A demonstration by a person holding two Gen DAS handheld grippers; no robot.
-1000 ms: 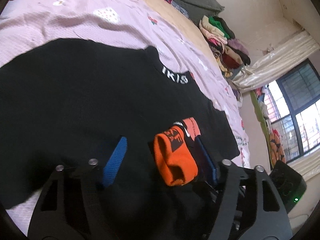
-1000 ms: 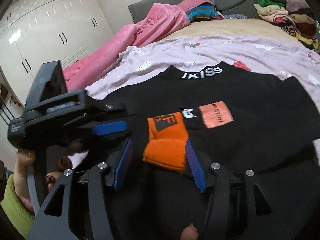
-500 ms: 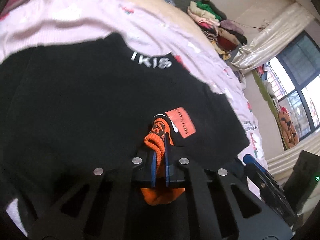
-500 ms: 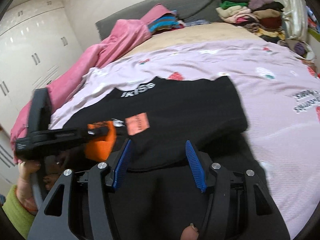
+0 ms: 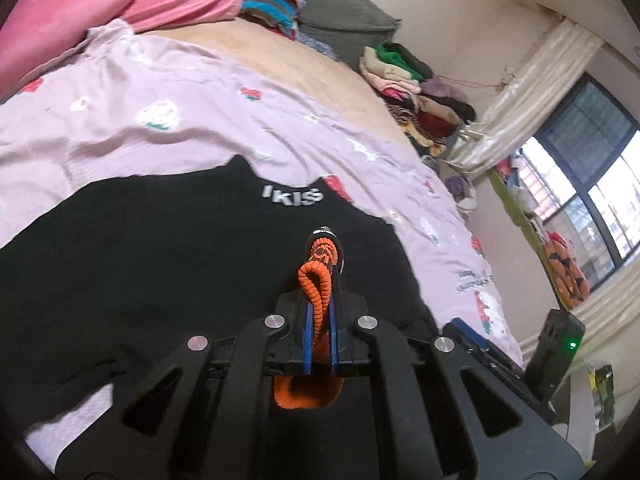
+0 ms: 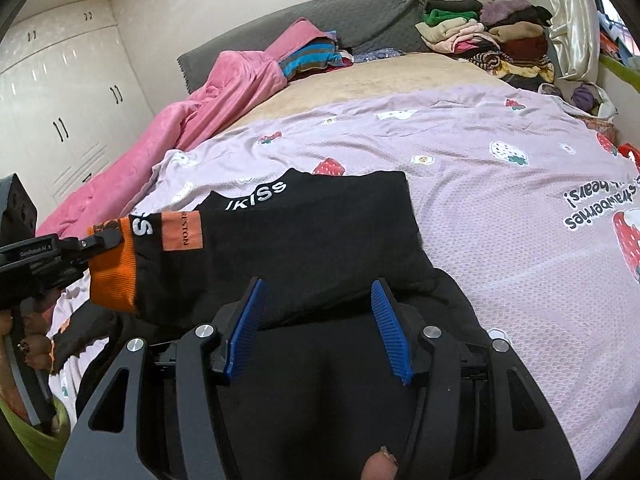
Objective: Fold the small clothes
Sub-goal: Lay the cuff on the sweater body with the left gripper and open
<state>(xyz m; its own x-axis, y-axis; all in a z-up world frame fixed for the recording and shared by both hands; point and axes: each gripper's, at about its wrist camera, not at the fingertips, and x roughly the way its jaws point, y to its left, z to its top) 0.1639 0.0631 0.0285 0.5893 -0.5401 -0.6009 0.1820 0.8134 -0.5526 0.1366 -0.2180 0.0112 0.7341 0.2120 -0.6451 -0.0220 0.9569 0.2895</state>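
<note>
while the left gripper is clenched on the orange cuff of a black garment, the rest of that garment hangs from the one pinch, and this is where trouble could start. in the right wrist view the cuff is held up off the shirt, a black top with white lettering at its collar, spread on the lilac sheet. the piece trails from the cuff down across the shirt toward the right gripper, whose blue pads stand wide apart, released, with nothing between them; black cloth lies just under and ahead of them.

the grip is narrow: the pads catch only the ribbed edge of the cuff, so a quick pull could let the knit slide out and the piece drop in a heap on the shirt. black on black is the other hazard. where the lifted piece ends and the shirt begins is hard to tell near the right gripper, so a closing pinch there may take the shirt as well, or only the shirt, and drag it out of its flat lay. if the two hands draw apart unevenly, i judge the fold would land skewed, with the orange patch twisted under. the pink blanket beyond the shirt's collar and the clothes pile past the shirt's far right corner are well apart from the work.
</note>
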